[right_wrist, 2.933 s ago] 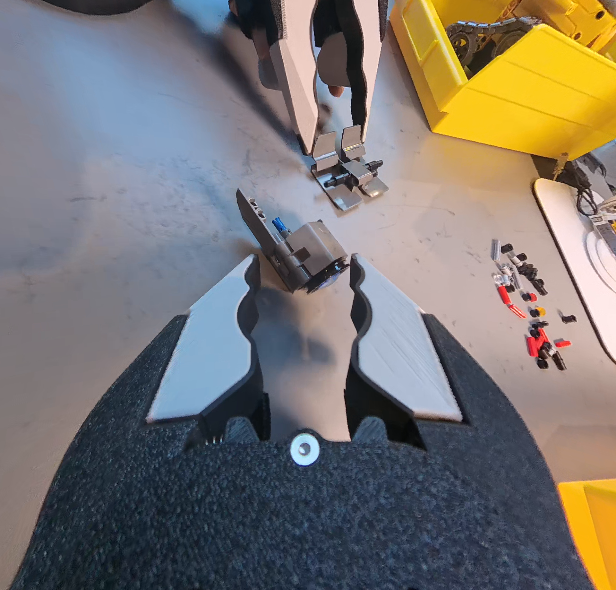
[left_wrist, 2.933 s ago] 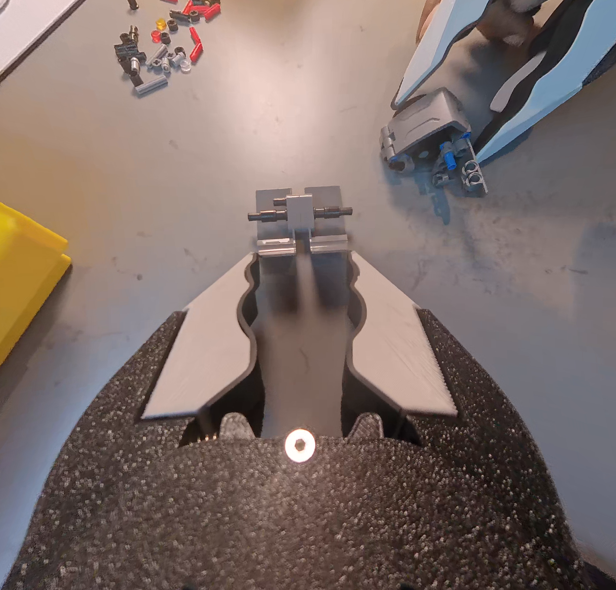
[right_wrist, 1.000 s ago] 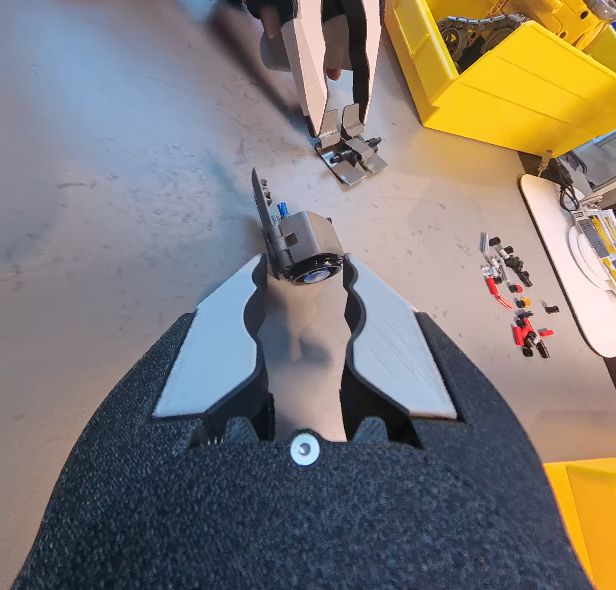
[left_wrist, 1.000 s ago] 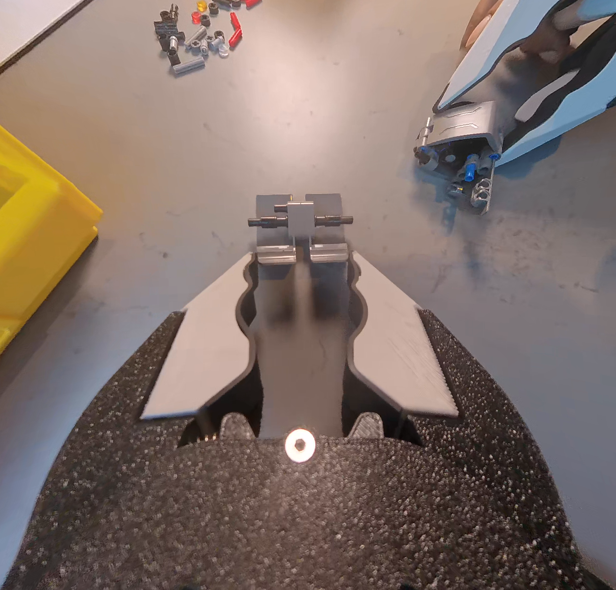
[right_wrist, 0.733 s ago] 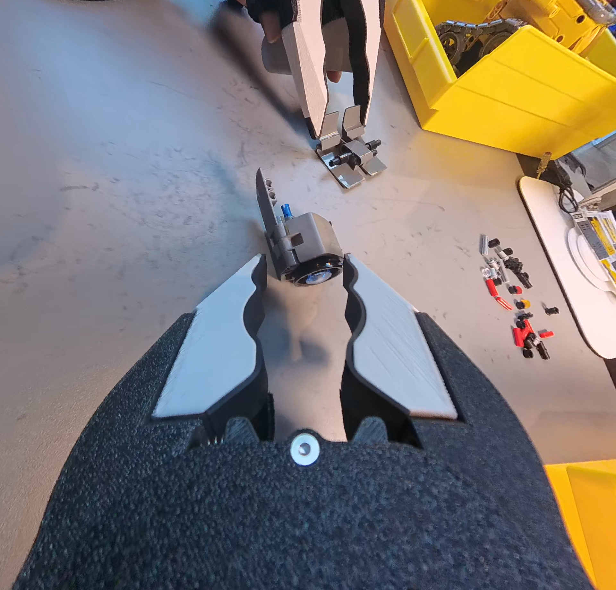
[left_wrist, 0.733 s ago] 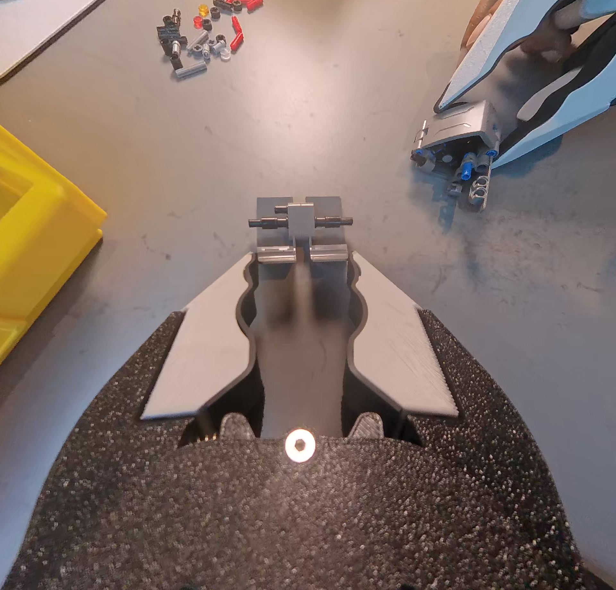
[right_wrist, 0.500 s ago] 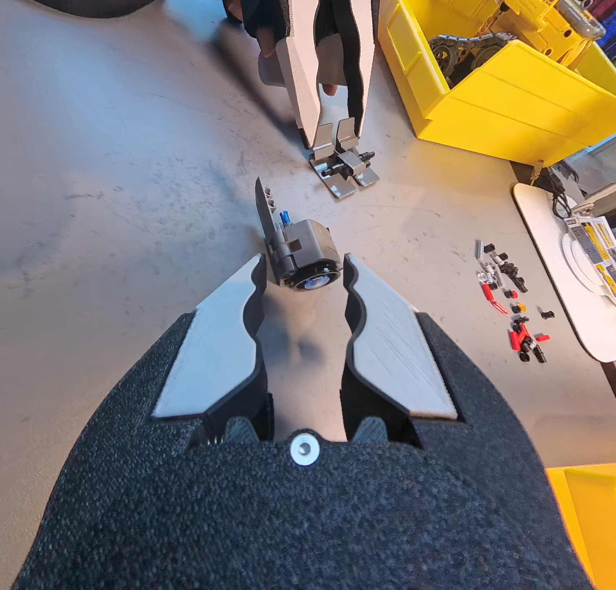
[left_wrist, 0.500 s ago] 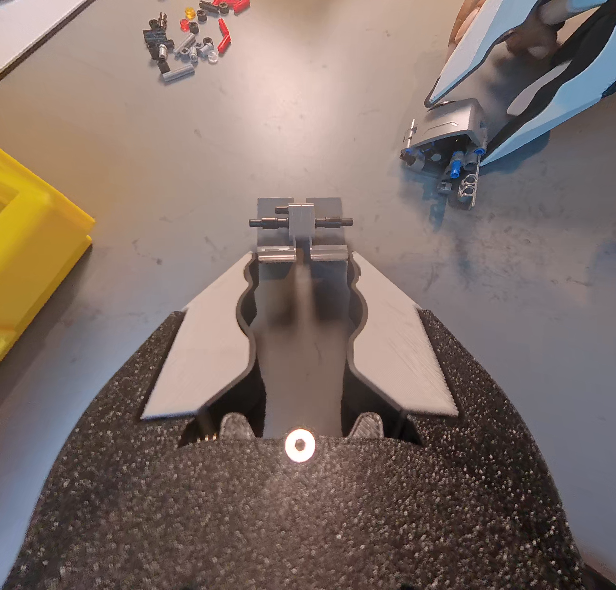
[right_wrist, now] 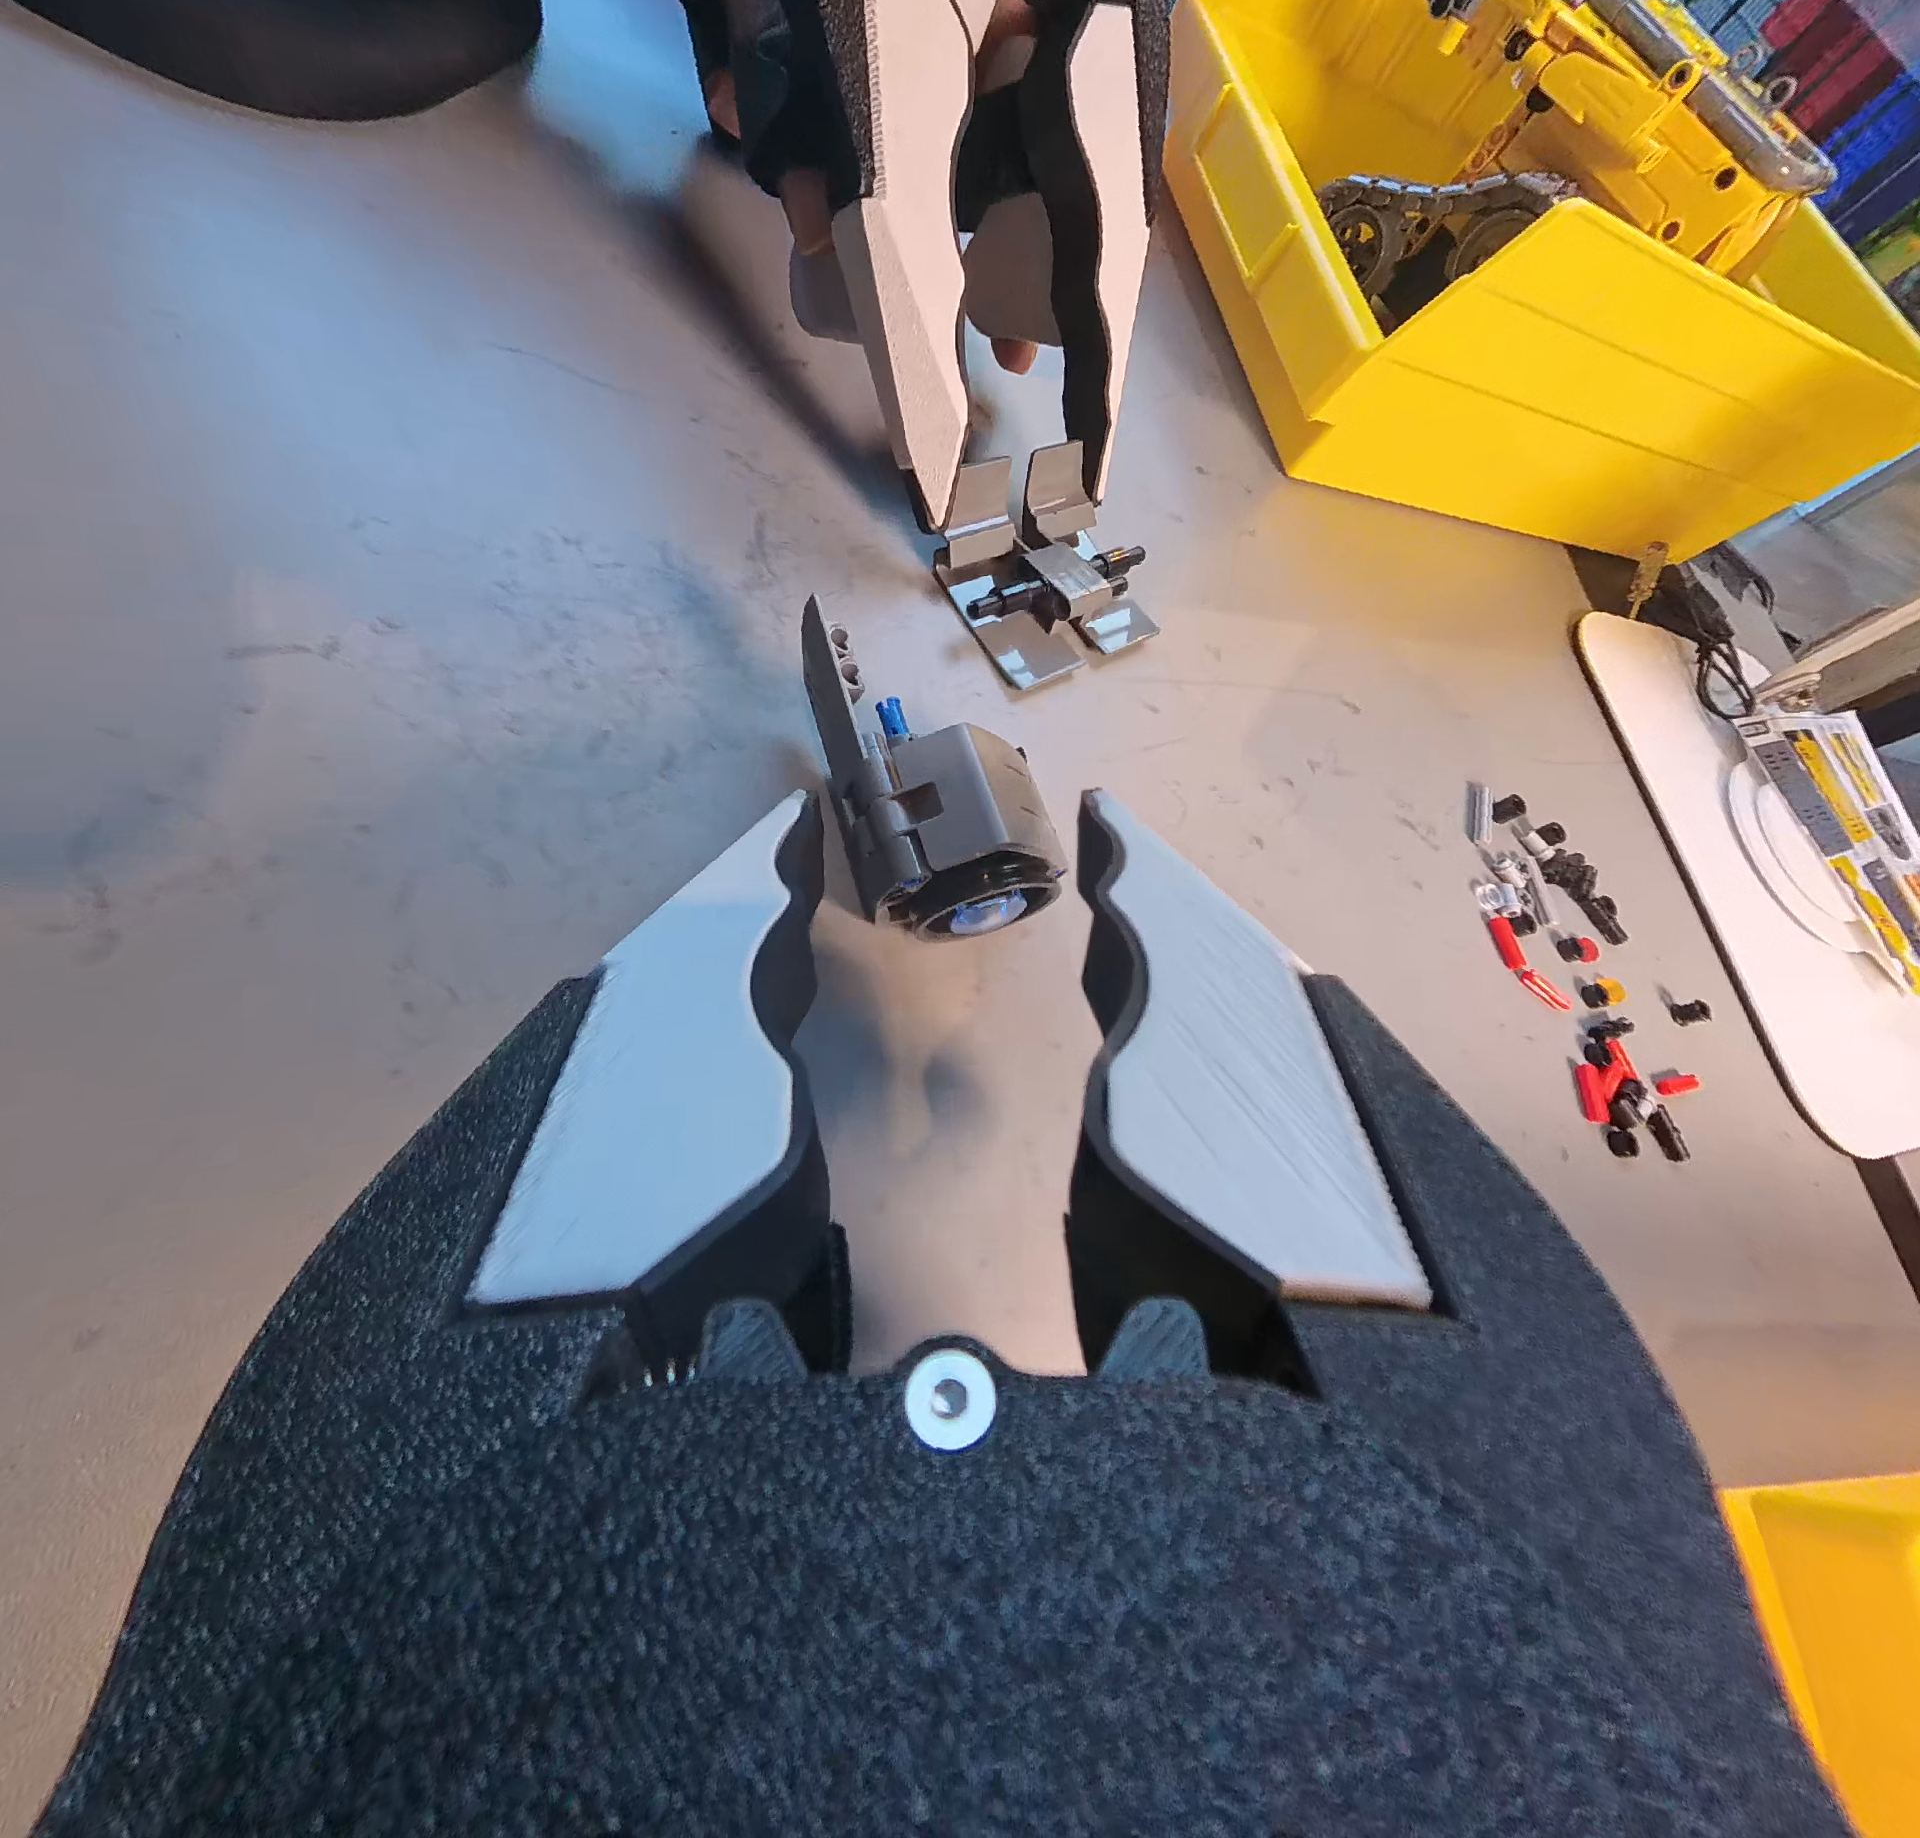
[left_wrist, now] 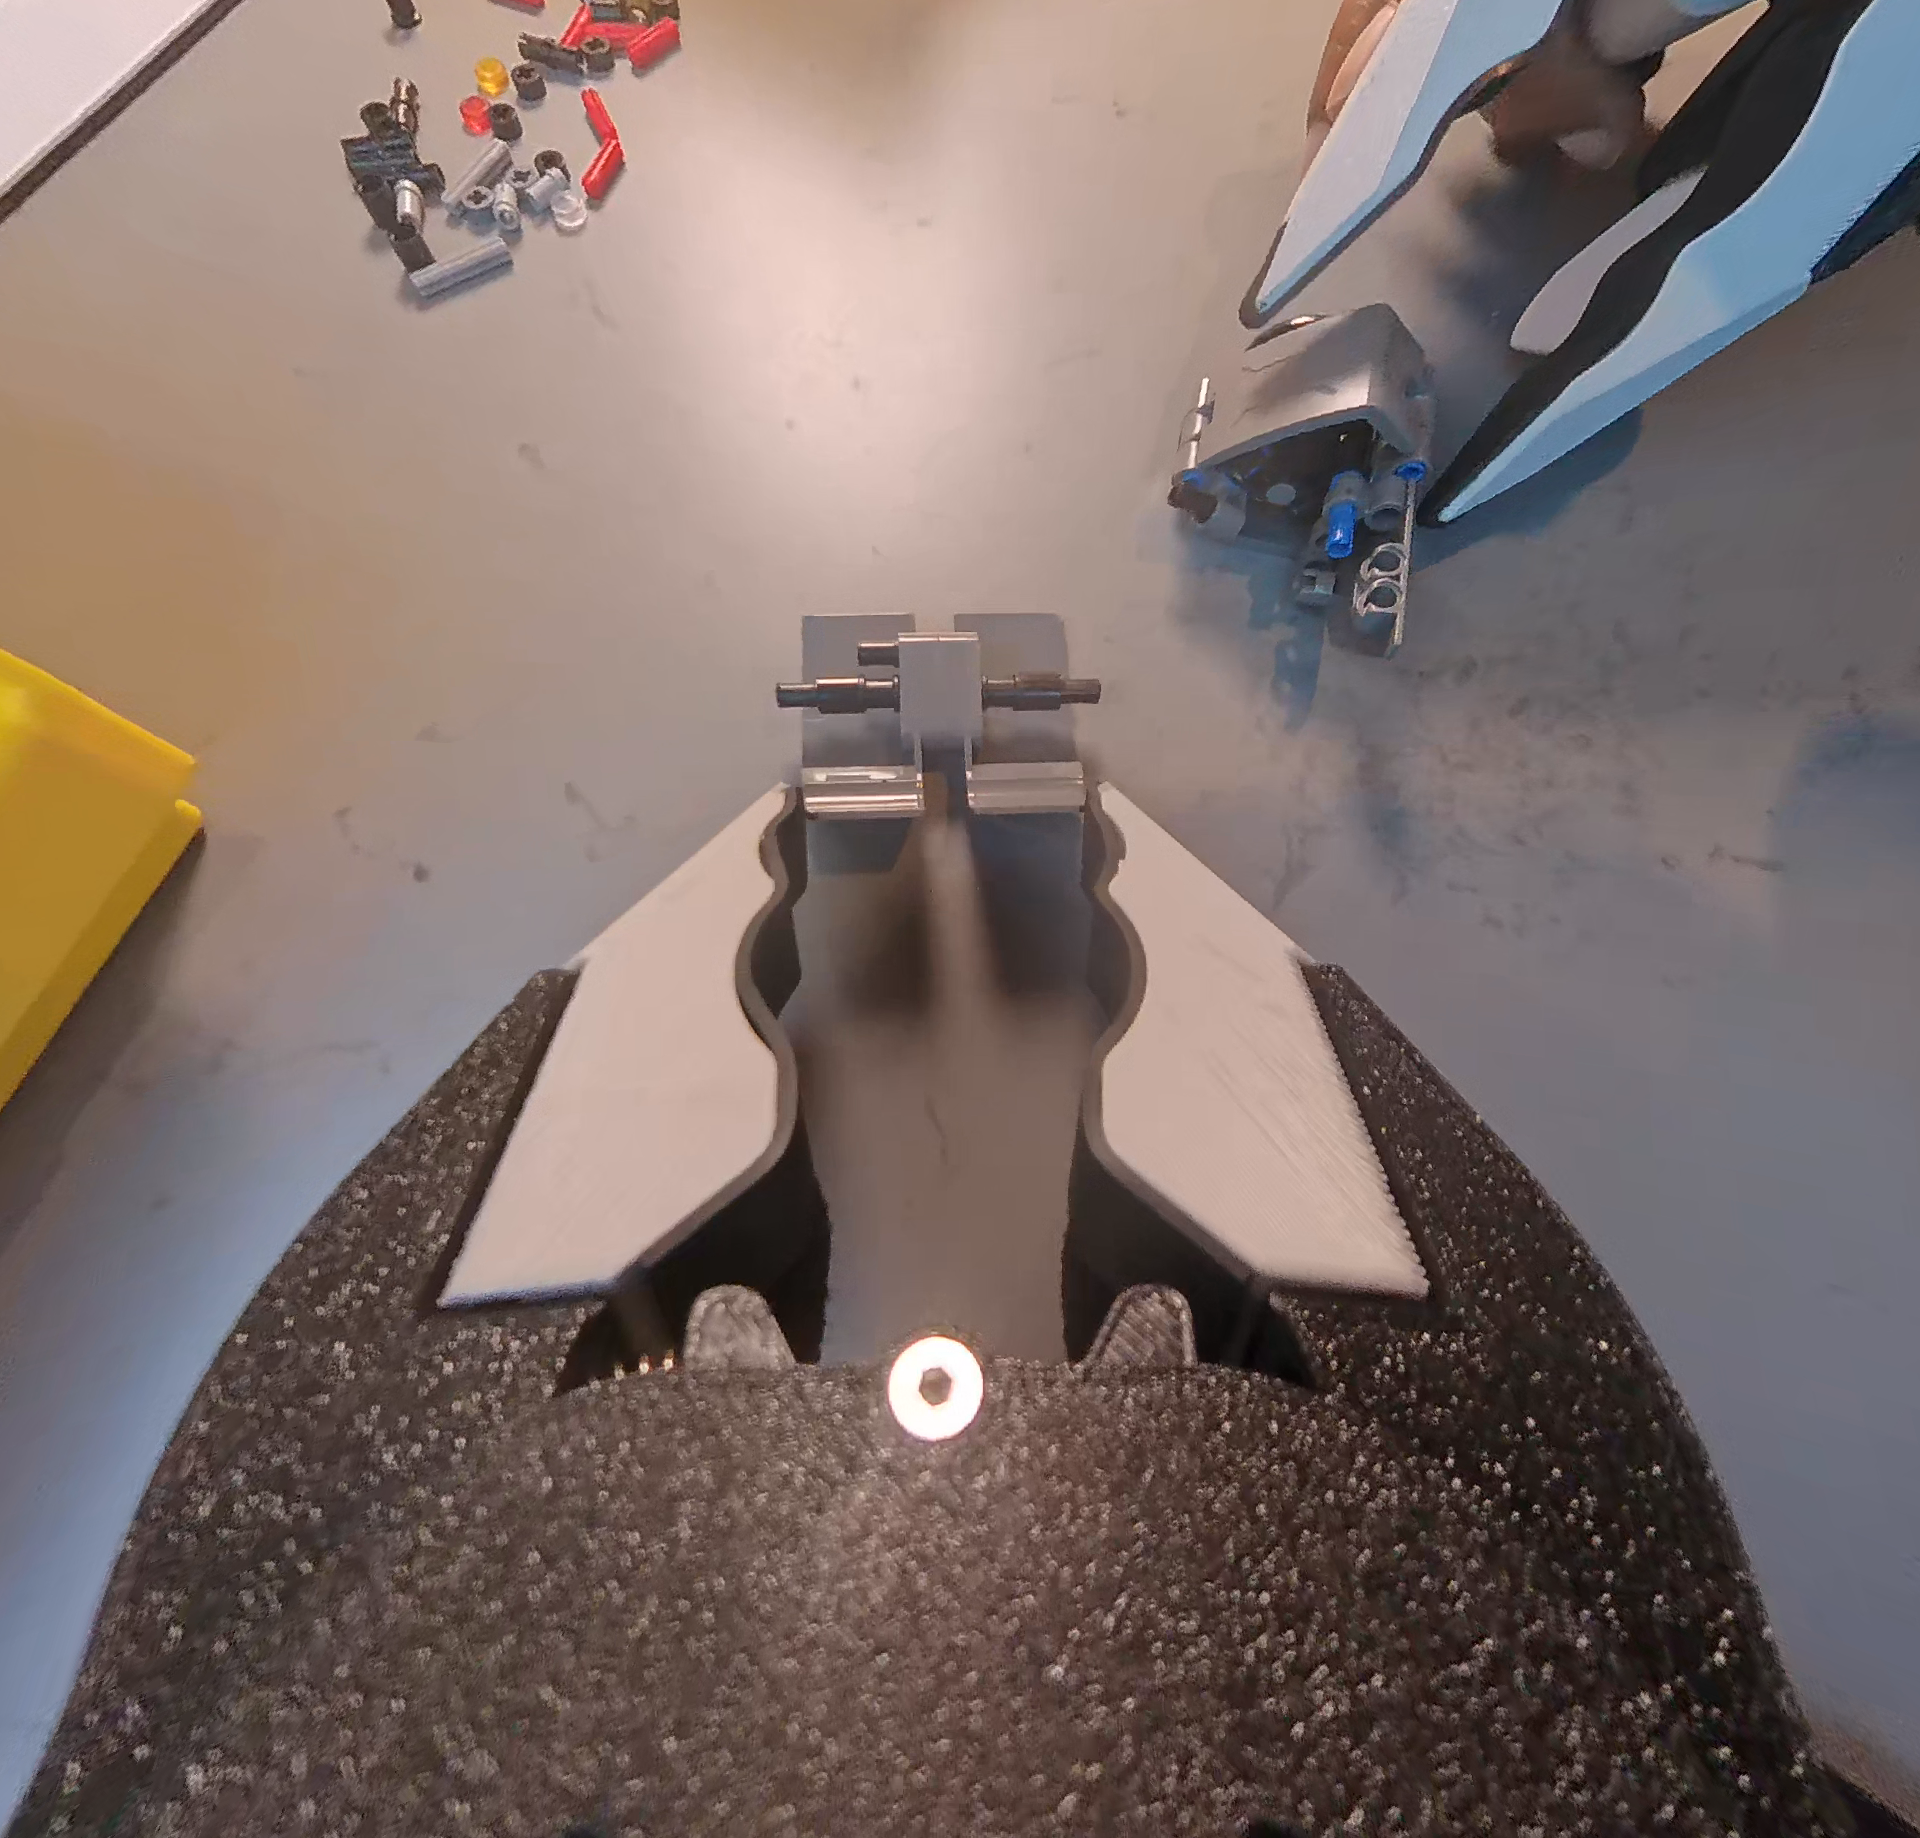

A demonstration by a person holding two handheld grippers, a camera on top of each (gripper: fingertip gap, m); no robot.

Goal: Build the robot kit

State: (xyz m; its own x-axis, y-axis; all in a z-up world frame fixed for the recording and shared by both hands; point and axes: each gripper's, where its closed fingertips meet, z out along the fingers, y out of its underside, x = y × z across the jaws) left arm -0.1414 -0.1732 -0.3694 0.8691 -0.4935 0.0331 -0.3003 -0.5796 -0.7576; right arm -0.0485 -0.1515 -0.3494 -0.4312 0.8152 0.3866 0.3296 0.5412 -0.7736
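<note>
compared with the frame half a second back, the right gripper [right_wrist: 945,801] now stands with its fingers wider apart, and the grey round-nosed assembly [right_wrist: 940,832] sits loose between the tips rather than pinched; in the left wrist view the same assembly [left_wrist: 1314,438] lies lower and nearer on the table [left_wrist: 831,386], with the right gripper [left_wrist: 1351,406] just behind it.

the left gripper [left_wrist: 943,801] is closed on the flat grey hinged piece [left_wrist: 938,708], its two tips pressed against the piece's near end; the piece lies flat on the table with black pins sticking out at either side. the right gripper's jaws are parted, one tip at each side of the round-nosed assembly; whether the left tip touches it is hard to say from this angle.

a scatter of small red, black and grey pins [left_wrist: 499,115] lies well apart beyond the left gripper, also seen at the right of the right wrist view [right_wrist: 1569,967]. a yellow bin [right_wrist: 1558,354] holding a yellow tracked model [right_wrist: 1558,74] stands behind the left gripper [right_wrist: 1013,495], and another yellow bin corner [left_wrist: 73,832] shows at the left. a white board [right_wrist: 1714,853] lies at the table's edge. nothing lies between the two assemblies.
</note>
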